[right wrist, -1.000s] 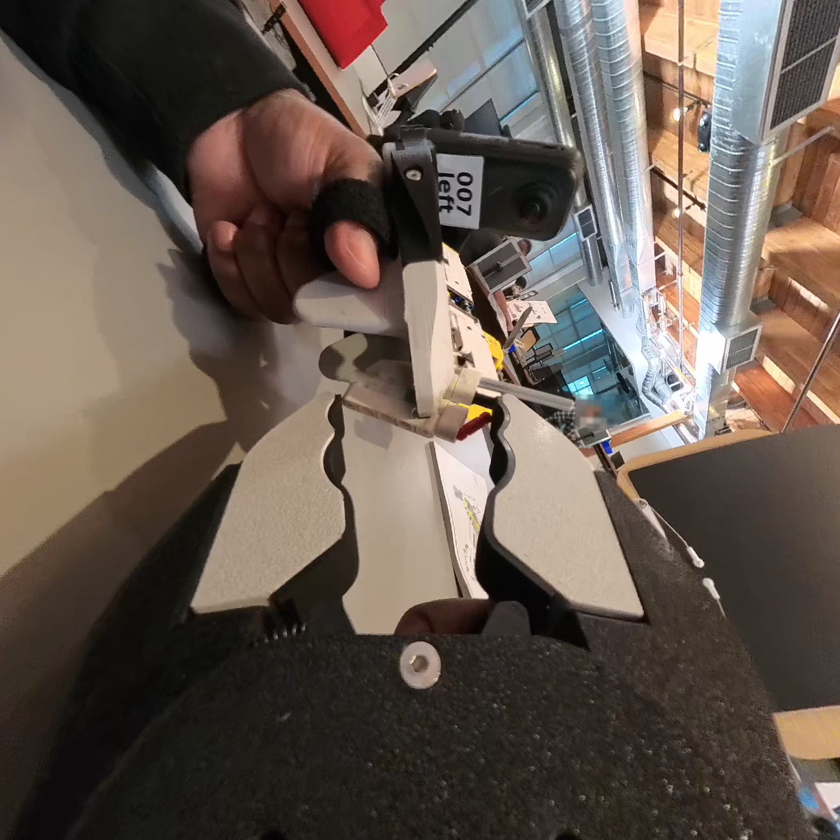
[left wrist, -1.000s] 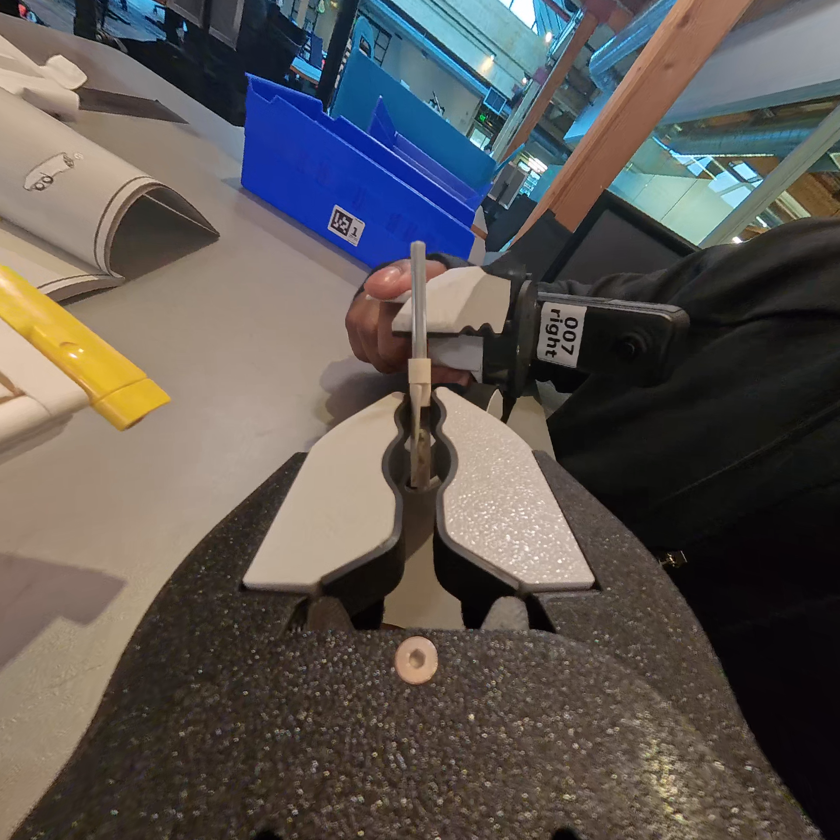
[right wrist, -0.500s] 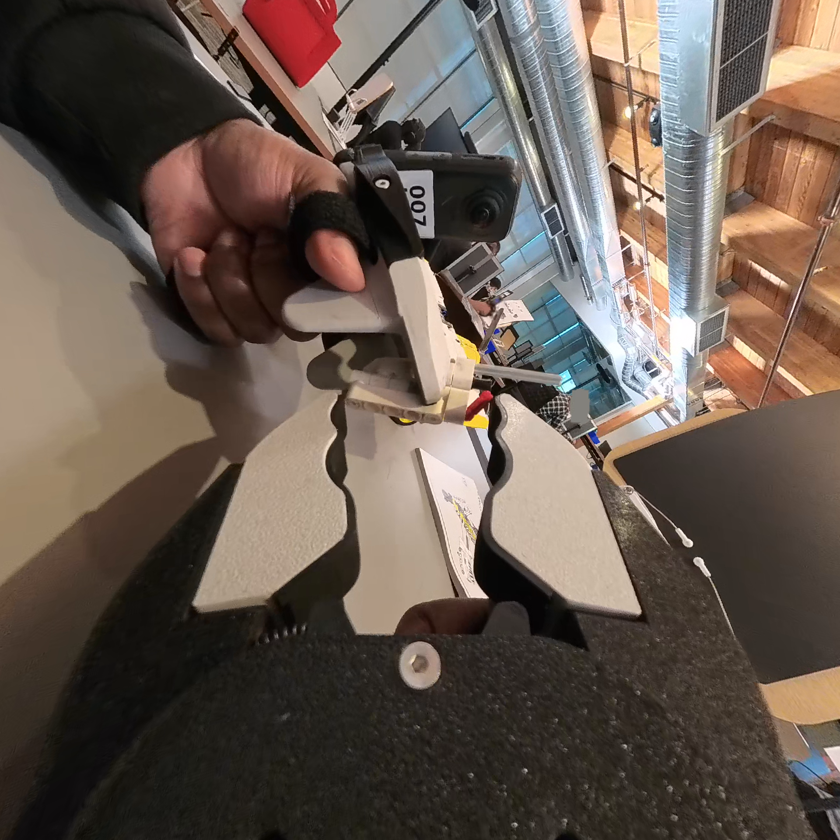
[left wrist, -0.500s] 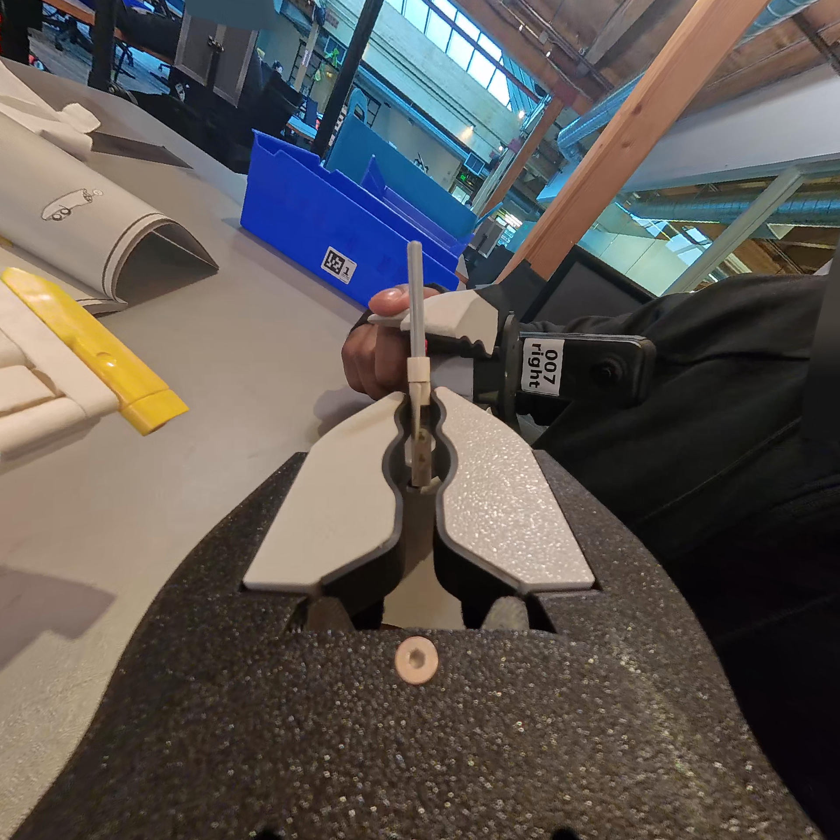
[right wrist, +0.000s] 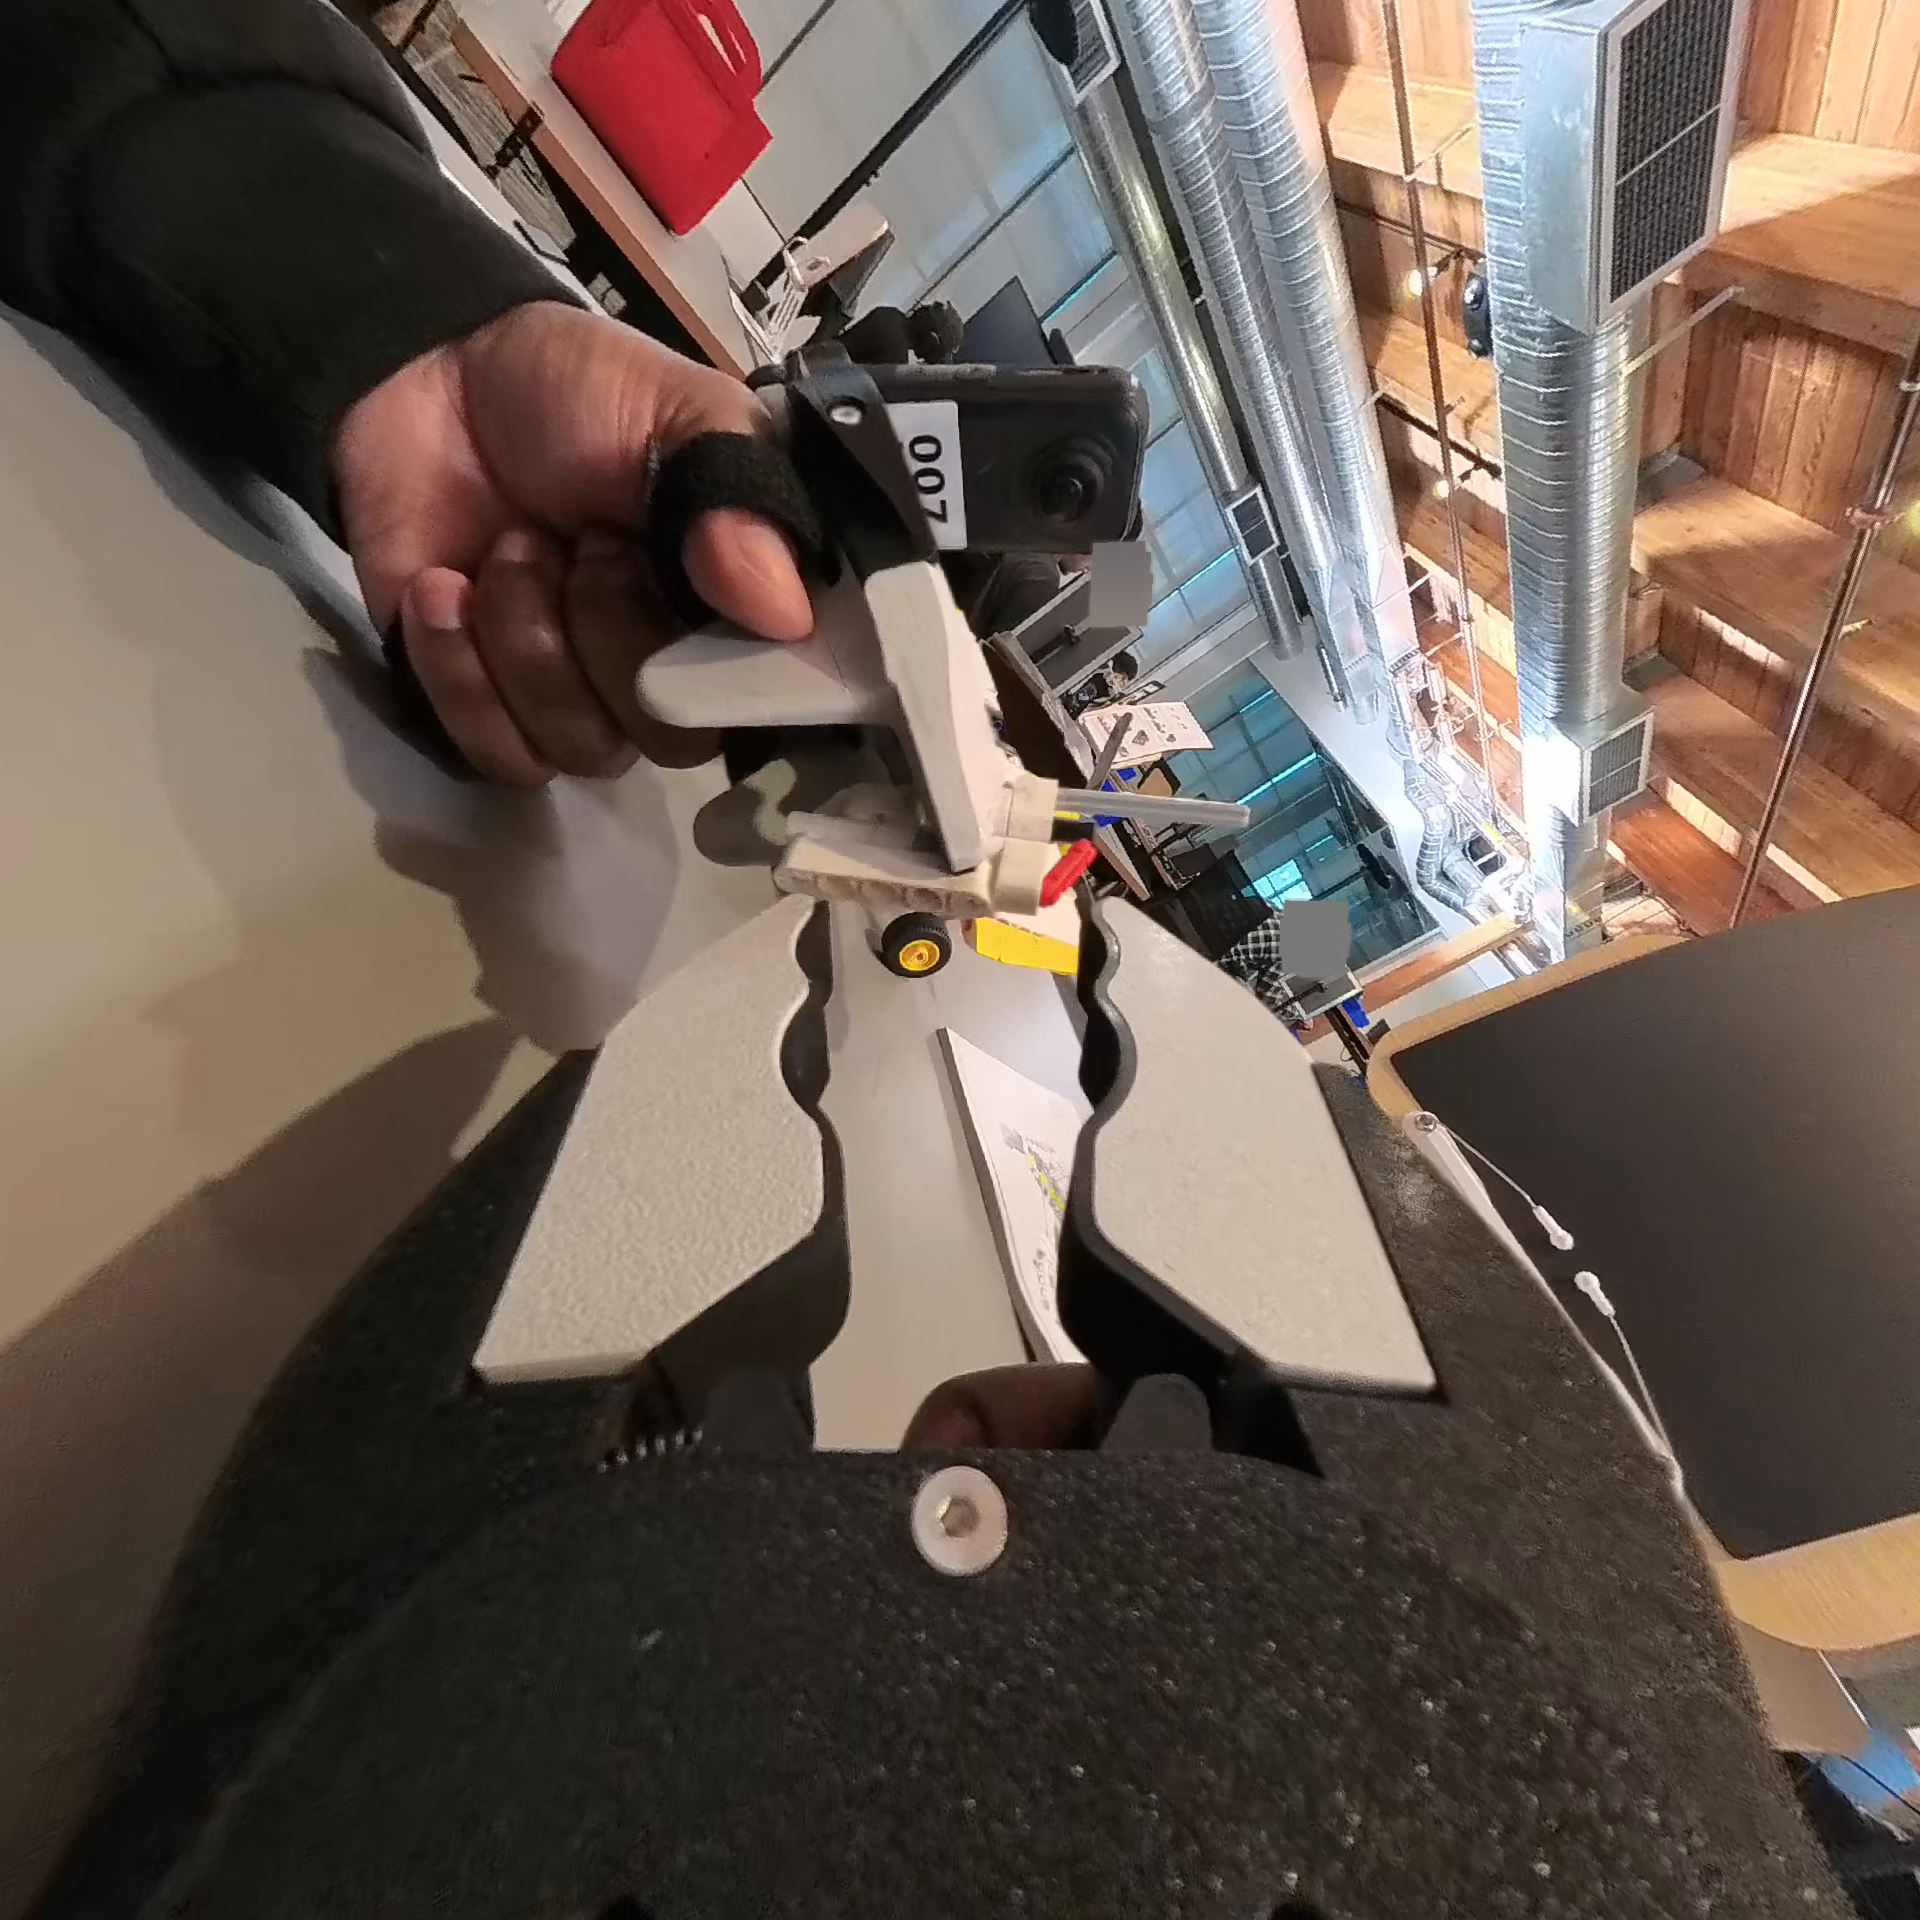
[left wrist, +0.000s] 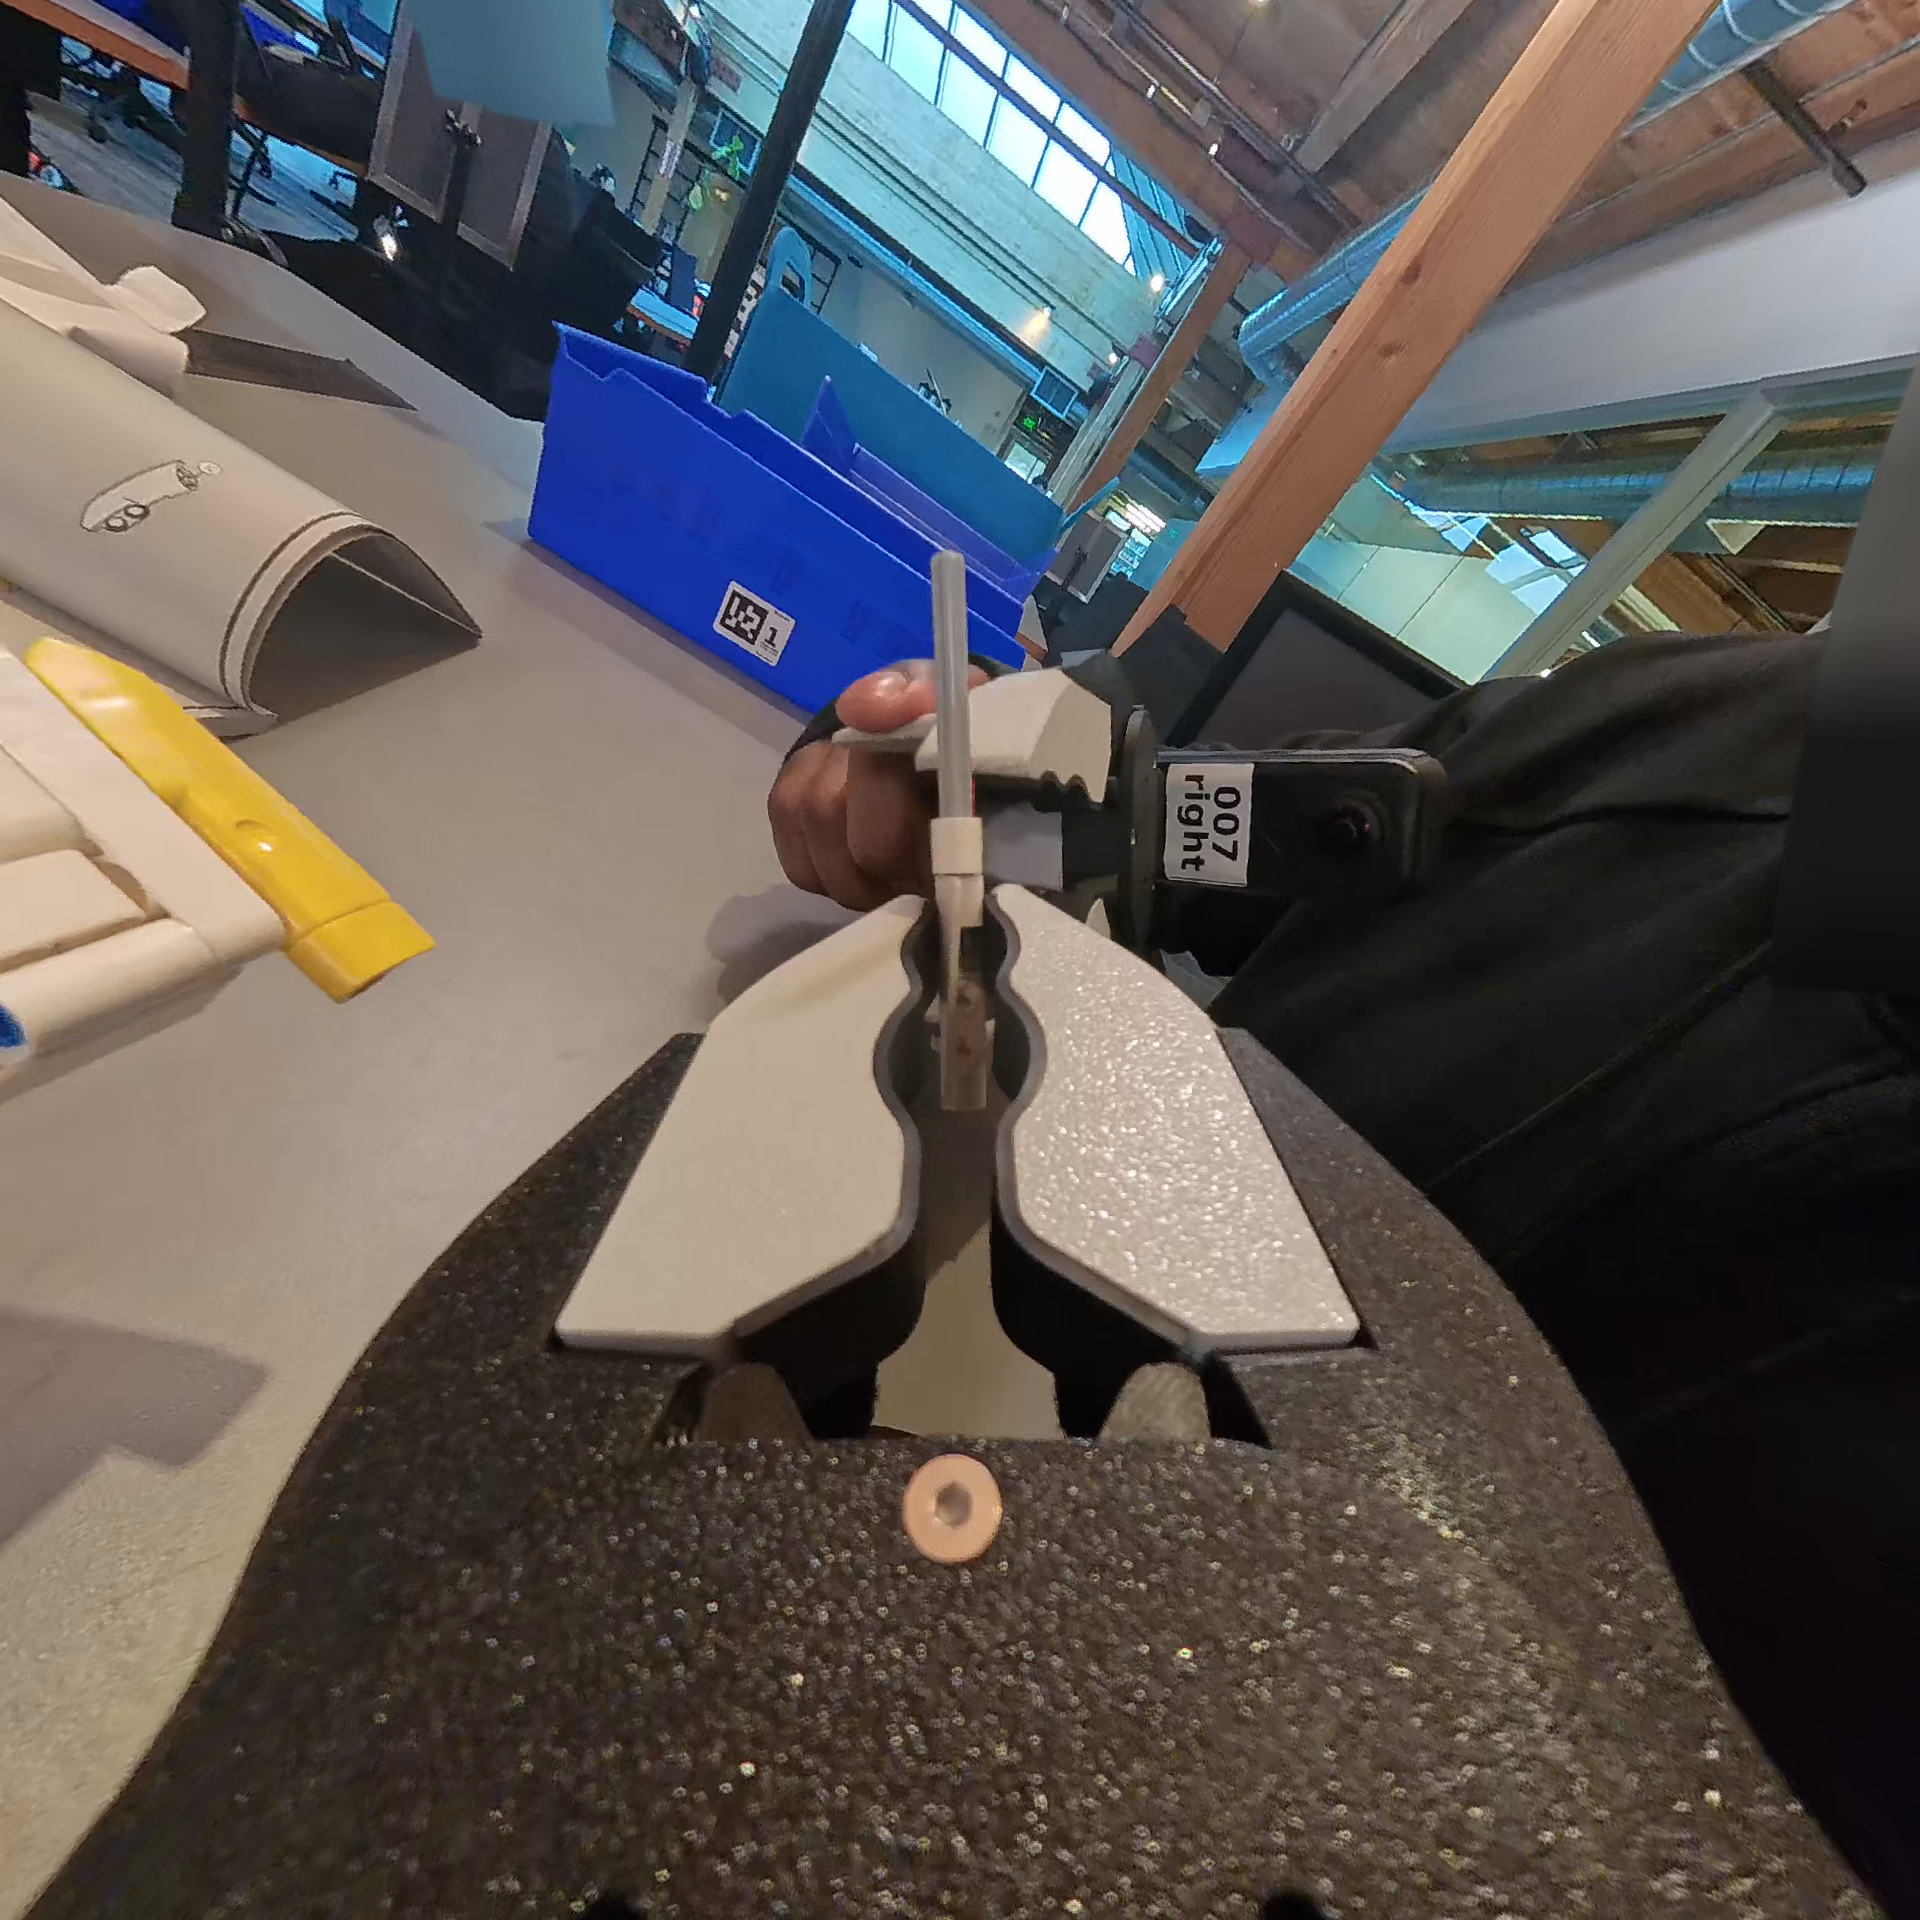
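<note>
- Left gripper (left wrist: 961, 935) pinches a white beam assembly (right wrist: 894, 883), its grey axle (left wrist: 948, 665) sticking forward past the tips.
- Right gripper (right wrist: 951, 945) is open and empty, just below the assembly.
- Judgement: steady the left; align before closing.

A blue bin (left wrist: 748, 561), a yellow-tipped white model (left wrist: 208, 831), a black-and-yellow wheel (right wrist: 914, 943), and a red peg (right wrist: 1070, 868).

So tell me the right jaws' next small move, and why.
Probably ease the right gripper forward: its jaws stand open and empty just short of the white toy-brick assembly, which the left gripper clamps, grey axle sticking out.
</note>
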### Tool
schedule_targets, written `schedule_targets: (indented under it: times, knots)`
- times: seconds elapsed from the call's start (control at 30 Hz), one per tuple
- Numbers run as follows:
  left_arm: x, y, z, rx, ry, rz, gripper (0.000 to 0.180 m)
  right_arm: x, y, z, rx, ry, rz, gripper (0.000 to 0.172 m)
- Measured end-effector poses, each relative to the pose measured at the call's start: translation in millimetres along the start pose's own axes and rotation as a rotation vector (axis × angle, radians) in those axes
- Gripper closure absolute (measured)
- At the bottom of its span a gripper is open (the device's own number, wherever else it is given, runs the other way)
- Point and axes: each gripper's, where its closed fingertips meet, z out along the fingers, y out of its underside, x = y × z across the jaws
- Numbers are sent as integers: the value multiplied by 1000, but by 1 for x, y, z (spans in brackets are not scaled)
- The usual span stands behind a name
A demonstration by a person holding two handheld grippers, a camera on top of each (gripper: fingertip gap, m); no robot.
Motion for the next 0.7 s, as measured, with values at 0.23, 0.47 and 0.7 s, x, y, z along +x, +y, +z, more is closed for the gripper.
schedule_targets:
  times: [0.23, 0.47, 0.7]
  knots:
    - [0, 2, 0, -15, 0, -1, 173, -6, -1, -2, 15, -16, -67, 128]
    - [0, 5, 2, -31, -2, 0, 174, -7, 1, -5, 20, -44, -89, 133]
    - [-1, 7, 2, -45, -6, 3, 174, -7, 4, -8, 12, -53, -138, 137]
